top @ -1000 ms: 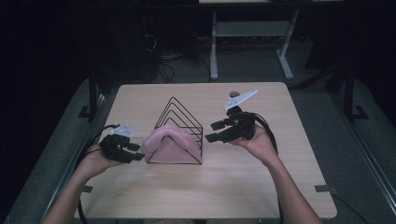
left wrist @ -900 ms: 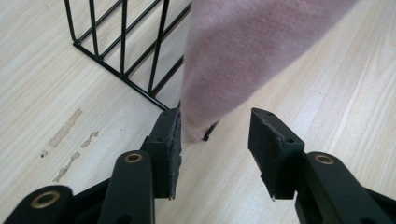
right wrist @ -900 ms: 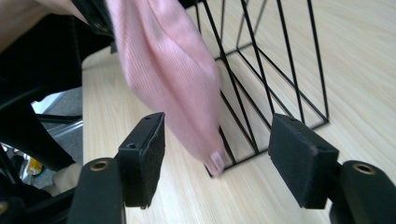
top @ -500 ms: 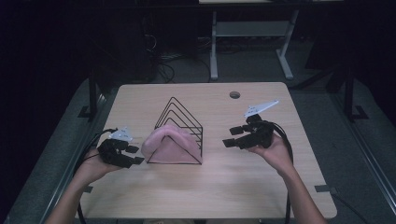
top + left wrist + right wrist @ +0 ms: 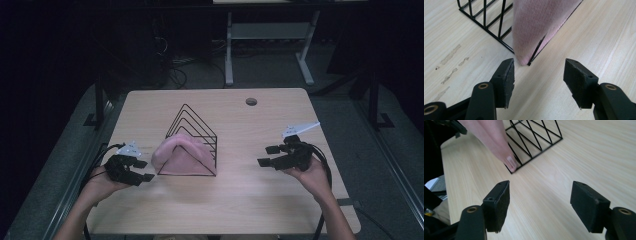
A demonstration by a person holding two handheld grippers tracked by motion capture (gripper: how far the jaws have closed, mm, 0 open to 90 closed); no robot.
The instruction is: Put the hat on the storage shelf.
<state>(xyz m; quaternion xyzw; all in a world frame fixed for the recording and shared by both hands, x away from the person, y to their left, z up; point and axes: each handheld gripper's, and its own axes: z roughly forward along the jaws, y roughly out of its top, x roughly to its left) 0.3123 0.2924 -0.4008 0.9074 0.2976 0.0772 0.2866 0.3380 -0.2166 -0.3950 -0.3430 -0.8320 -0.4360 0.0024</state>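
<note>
The left gripper is held low beside the black triangular wire rack, jaws wide apart, empty. The right gripper is held well apart, jaws likewise spread, empty. A pink knitted cloth is draped over the rack's near end on the pale wooden table.

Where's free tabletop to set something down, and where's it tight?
Free: the far strip between the wire rack and the table edge, the span between rack and right gripper, and the near strip. Tight: left gripper sits close to the pink cloth draped on the rack.
</note>
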